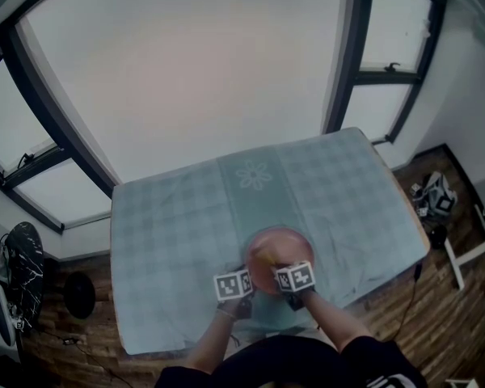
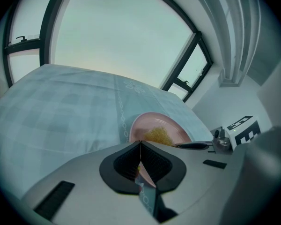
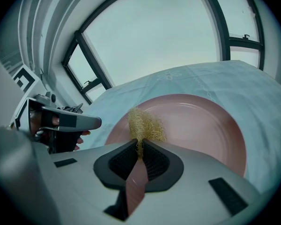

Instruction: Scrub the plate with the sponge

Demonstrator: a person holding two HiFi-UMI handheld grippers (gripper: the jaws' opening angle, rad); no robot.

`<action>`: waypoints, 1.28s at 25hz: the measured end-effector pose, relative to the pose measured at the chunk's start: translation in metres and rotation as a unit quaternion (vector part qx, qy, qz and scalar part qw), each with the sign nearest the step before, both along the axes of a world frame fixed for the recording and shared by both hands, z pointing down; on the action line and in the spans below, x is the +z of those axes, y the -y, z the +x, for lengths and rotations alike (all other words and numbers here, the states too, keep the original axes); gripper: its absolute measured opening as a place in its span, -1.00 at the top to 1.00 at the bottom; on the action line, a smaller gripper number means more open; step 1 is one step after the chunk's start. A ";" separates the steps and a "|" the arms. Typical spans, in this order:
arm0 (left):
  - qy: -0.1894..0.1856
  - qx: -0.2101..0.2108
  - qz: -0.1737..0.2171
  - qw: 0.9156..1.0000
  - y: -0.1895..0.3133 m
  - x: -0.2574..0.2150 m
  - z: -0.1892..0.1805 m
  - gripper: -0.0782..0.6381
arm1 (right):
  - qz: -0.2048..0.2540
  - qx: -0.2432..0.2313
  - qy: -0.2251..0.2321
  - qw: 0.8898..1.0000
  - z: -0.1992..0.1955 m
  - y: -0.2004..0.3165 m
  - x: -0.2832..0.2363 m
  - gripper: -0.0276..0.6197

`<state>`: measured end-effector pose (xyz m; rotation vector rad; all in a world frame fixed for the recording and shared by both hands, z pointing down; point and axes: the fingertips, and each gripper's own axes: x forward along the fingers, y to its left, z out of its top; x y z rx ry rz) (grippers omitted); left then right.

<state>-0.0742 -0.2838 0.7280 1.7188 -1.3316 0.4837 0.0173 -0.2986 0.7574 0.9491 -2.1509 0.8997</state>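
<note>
Right gripper view: risk of losing the sponge [image 3: 145, 124], pinched only by a thin tuft in the right gripper [image 3: 139, 143]; may pull out under a hard stroke. May also push the plate [image 3: 201, 125] along the smooth cloth [image 2: 61, 111] if not steadied. On the left gripper [image 2: 140, 143]: closed together at the plate's near rim, hold on it unclear. Both held low, side by side, pointing away from the body, with the sponge over the plate's near part.

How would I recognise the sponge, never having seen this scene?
On the blue checked tablecloth lies a pink plate. Over it, the right gripper pinches the sponge in its jaws: a yellow straw-like tuft, the only fibrous thing.
</note>
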 end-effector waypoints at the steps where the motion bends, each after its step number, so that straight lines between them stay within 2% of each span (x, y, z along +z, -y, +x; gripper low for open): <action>1: 0.000 0.000 0.001 1.000 0.000 0.000 -0.001 0.76 | -0.003 -0.004 -0.001 1.000 -0.002 -0.003 0.001 0.81; 5: -0.002 -0.001 0.004 1.000 0.000 -0.002 -0.005 0.76 | 0.005 -0.023 -0.008 1.000 -0.012 -0.014 -0.005 0.81; 12: 0.002 0.003 0.007 1.000 -0.007 -0.001 -0.009 0.76 | -0.007 -0.049 -0.014 0.999 -0.024 -0.036 -0.006 0.81; 21: 0.002 0.002 0.011 1.000 -0.016 -0.004 -0.017 0.76 | -0.014 -0.054 -0.019 0.998 -0.031 -0.053 -0.010 0.81; 27: 0.005 0.012 0.016 1.000 -0.018 -0.006 -0.014 0.76 | 0.007 -0.039 -0.007 0.999 -0.028 -0.056 -0.022 0.81; 32: 0.008 0.017 0.017 1.000 -0.016 -0.008 -0.009 0.76 | 0.023 -0.011 -0.003 1.000 -0.004 -0.042 -0.036 0.81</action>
